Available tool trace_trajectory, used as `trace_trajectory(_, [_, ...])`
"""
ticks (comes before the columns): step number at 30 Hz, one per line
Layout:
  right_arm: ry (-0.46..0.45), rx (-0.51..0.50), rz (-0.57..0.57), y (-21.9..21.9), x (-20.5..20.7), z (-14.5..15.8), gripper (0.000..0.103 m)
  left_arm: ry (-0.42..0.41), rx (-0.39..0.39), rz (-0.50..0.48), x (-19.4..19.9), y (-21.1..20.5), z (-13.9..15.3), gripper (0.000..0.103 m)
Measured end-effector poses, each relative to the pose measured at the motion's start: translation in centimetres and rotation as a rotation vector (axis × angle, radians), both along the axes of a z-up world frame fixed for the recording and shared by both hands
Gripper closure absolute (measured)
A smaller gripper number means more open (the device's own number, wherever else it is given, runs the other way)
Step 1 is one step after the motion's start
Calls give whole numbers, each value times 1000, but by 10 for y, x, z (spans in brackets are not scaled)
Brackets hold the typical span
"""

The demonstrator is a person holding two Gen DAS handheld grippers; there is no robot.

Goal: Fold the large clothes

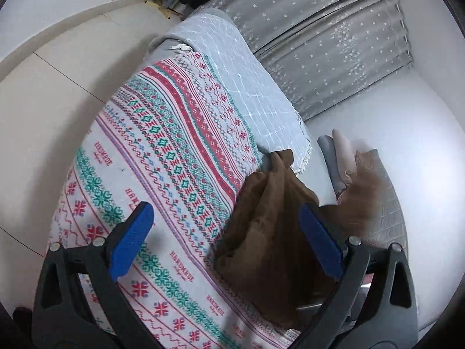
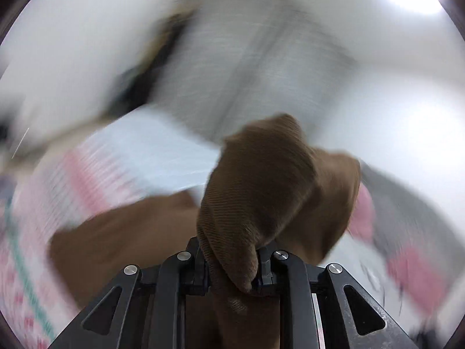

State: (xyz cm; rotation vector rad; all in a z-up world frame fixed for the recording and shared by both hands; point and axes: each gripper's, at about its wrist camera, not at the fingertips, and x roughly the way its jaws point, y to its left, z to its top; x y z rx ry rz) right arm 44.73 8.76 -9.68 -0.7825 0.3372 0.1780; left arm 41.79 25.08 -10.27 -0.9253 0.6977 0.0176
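Note:
A brown corduroy garment (image 1: 261, 232) lies bunched on the right side of a bed covered by a patterned red, green and white blanket (image 1: 151, 151). My left gripper (image 1: 226, 229) is open above the bed, its blue fingertips (image 1: 133, 232) spread wide, with part of the garment between them but not held. In the right wrist view my right gripper (image 2: 232, 273) is shut on a fold of the brown garment (image 2: 267, 180), which bulges up over the closed jaws. That view is heavily blurred by motion.
A light grey checked cover (image 1: 247, 81) lies at the far end of the bed. Grey starred curtains (image 1: 325, 37) hang behind it. Folded grey and beige clothes (image 1: 340, 160) sit right of the bed against a white wall. Pale floor tiles (image 1: 43, 93) lie to the left.

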Motion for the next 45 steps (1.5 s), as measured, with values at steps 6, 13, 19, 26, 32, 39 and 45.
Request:
trace_trajectory(6, [97,-130,-5,33,2,-62,78,36,14,-36,11,-7,-8,3])
trace_trajectory(13, [258,164,84,-10,-7,1,57,4,-10,-67,5,-8,-4,3])
trace_trajectory(19, [233,382,38,-85,-27,43,42,-53,37,-141,7,-38,13,3])
trace_trajectory(26, [380,609,-98,-176,-9,30,43,-9,405,-196,24,-115,26,22])
trace_trajectory(32, [411,701,-101,-180,-1,23,75,26,317,-217,35,-104,5,64])
trace_trajectory(39, [504,662,-128,-168,-6,-3,79,32,306,-210,42,-101,-5,70])
trace_trajectory(45, [573,673,-156,-166,-4,-10,79,34,367,-214,48,-107,-10,70])
